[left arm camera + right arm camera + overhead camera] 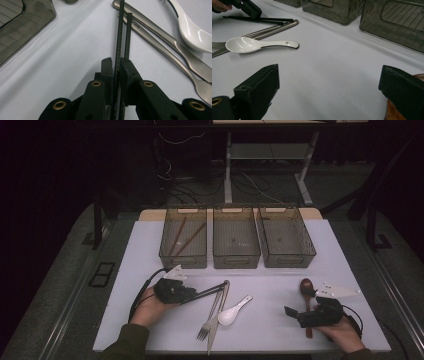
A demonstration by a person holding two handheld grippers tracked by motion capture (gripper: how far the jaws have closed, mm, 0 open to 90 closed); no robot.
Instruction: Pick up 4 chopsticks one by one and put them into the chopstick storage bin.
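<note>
A white, smooth-topped table point(150, 240) stands on grey carpet in a dim room, with a white desk frame and loose cables behind it. Along its far edge sit three smoky, translucent plastic bins point(237, 242) with ribbed floors; the left one holds two brown wooden chopsticks point(183, 238). Toward the near edge, around the middle, lie a brushed steel knife point(218, 317) and fork point(210, 316) side by side, with a glossy white ceramic soup spoon point(233, 310) just beside them. A dark wooden spoon point(306, 296) lies near the right edge.

The left gripper point(116, 65), near the left edge, has its jaws pressed tight on a pair of thin, matte black, finely textured chopsticks point(123, 35), whose tips reach over the steel handles. The right gripper point(327, 92) has its jaws spread wide with nothing between them, one jaw just beside the wooden spoon.
</note>
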